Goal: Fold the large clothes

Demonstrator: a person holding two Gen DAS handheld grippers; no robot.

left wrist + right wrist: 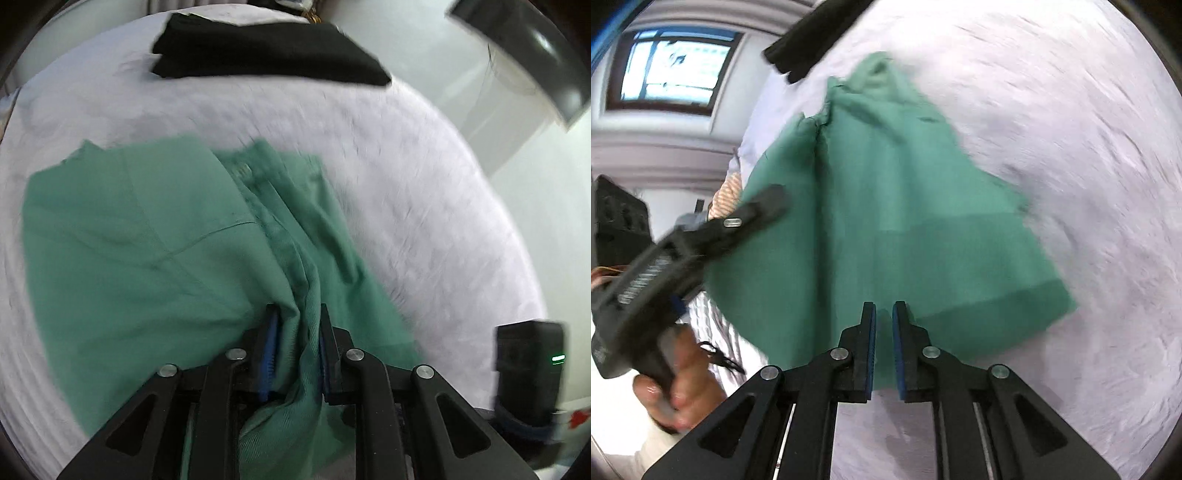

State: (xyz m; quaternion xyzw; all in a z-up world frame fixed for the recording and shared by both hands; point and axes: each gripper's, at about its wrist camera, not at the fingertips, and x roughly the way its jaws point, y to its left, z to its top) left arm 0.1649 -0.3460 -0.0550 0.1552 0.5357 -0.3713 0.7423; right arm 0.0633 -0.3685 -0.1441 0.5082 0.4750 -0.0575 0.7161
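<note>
A large green garment [147,229] lies partly spread on a white bed sheet [406,177]. My left gripper [298,314] is shut on a bunched fold of it, and the cloth runs down between the blue pads. In the right wrist view the green garment [886,206] fans out taut from my right gripper [884,308], whose jaws stand narrow with the garment's near edge between the pads. The left gripper [772,201] shows at the garment's left edge, held by a person's hand [683,380]. Both views are blurred by motion.
A folded black garment [266,51] lies at the far side of the bed, also seen as a black garment [812,37] in the right wrist view. A black device with a green light [528,369] sits at the right edge. A window [665,70] is beyond the bed.
</note>
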